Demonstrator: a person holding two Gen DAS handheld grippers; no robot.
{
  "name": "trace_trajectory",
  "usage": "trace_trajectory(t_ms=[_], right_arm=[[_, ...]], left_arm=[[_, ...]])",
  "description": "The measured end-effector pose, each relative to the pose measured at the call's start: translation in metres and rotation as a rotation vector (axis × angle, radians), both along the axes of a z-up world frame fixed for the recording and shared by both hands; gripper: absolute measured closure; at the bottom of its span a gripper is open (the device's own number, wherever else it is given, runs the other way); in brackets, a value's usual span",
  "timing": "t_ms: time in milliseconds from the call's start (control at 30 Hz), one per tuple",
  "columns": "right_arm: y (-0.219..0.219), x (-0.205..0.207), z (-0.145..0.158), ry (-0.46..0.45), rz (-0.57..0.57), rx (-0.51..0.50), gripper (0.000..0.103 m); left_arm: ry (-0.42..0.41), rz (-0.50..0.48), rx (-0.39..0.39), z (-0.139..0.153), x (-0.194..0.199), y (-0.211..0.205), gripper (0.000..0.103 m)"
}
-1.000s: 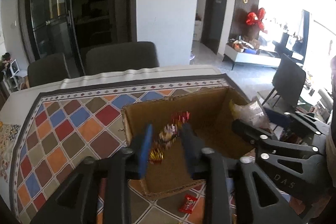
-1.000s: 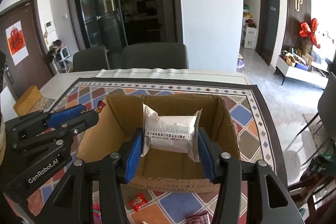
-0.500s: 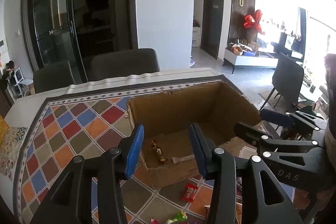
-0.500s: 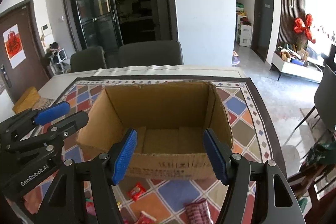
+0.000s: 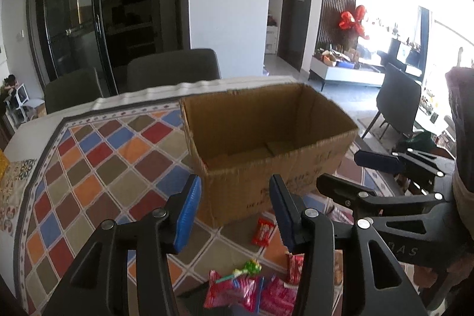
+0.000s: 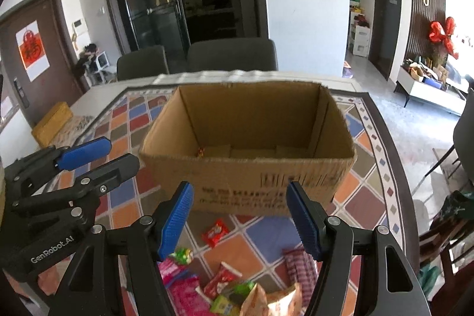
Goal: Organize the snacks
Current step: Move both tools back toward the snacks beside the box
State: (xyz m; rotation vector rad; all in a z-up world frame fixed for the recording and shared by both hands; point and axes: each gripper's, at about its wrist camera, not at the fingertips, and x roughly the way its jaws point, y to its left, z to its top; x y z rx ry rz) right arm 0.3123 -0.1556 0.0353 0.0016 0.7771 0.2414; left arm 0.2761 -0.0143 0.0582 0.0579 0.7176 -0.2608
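Checkered worktop carries the cardboard box; with left gripper and right gripper fingers wide and empty just before it, I should descend onto one loose snack squarely, avoiding neighbouring wrappers.

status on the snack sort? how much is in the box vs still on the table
Early. Only one small gold-wrapped candy shows on the floor of the cardboard box; the near wall hides the rest. In hand: nothing, the left gripper and right gripper are both open and empty. Left: the red packet and the pile of snacks on the tablecloth in front of the box.
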Motion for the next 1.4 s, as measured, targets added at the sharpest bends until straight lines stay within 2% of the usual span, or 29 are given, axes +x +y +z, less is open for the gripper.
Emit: trace_trajectory(t_ms=[300,533,767,967,1400], right_arm=[[-0.001,-0.020,-0.016,0.045,0.026,-0.045,0.037],[-0.013,-0.049,-0.027,0.031,0.005,-0.059,0.037],[-0.027,-0.075,-0.045,0.041,-0.041,-0.013,0.035],[-0.040,-0.088,-0.065,0.068,-0.097,0.009,0.033],[-0.061,-0.093,-0.105,0.156,-0.153,0.091,0.033]], left_arm=[[0.053,-0.048,-0.013,-0.025,-0.027,-0.010,0.056],[0.054,-0.089,0.009,-0.039,-0.051,-0.025,0.056],[0.066,-0.135,0.031,-0.055,-0.067,-0.037,0.056],[0.112,-0.166,0.041,-0.073,-0.070,-0.048,0.056],[0.188,-0.198,0.045,-0.105,-0.063,-0.062,0.056]])
